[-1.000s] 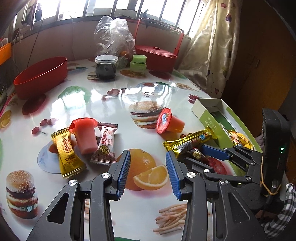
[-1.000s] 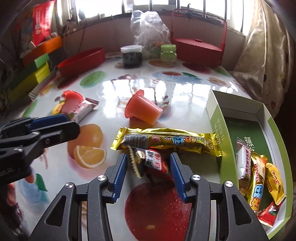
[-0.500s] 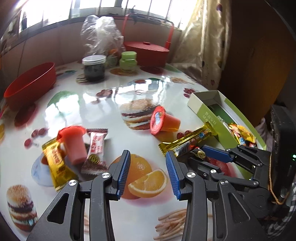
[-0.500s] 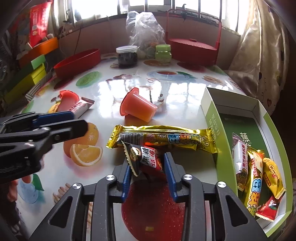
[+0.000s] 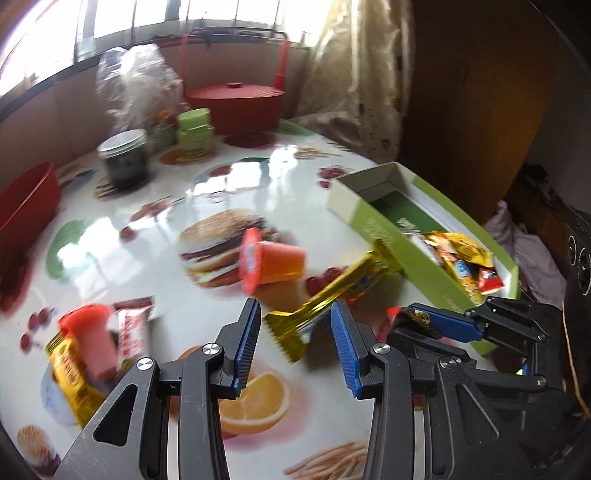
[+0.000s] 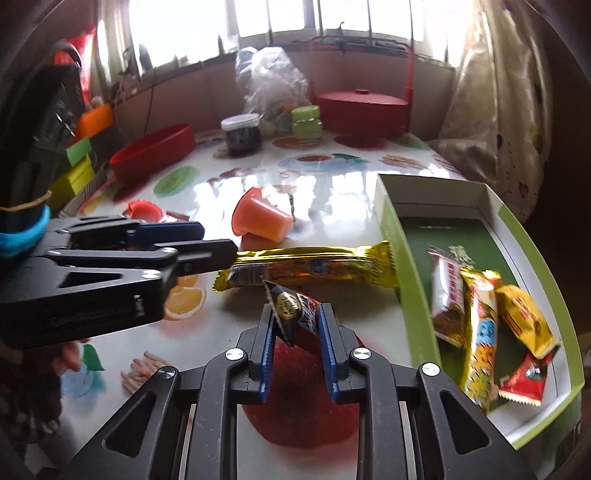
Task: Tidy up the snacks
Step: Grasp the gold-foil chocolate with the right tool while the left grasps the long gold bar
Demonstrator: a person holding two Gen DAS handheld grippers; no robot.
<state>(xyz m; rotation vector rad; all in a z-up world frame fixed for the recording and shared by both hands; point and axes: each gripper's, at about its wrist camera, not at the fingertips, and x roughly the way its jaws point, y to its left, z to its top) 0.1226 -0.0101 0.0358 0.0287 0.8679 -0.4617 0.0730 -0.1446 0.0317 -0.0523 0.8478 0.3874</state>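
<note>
Right gripper (image 6: 295, 325) fingers just closed, now clenched on small candy (image 6: 297, 314), lifted off tabletop (image 6: 332, 188). Left gripper (image 5: 295, 341) shifted toward gold bar (image 6: 314, 267); fingers apart, empty, bar's end between them. Bar lies against green box (image 6: 391, 240) wall, just beyond candy. Orange cup (image 6: 260, 219) on side behind bar. Box holds several snacks (image 6: 480, 314).

I'm working in someone's home, at a round table (image 6: 325, 184) covered in a glossy cloth printed with burgers, oranges and fries. Patterned curtains (image 6: 491, 110) hang beside sunlit windows (image 6: 258, 18), and a red lidded basket (image 6: 362, 107), a jar (image 6: 242, 134) and a plastic bag (image 6: 271, 83) crowd the far edge.
</note>
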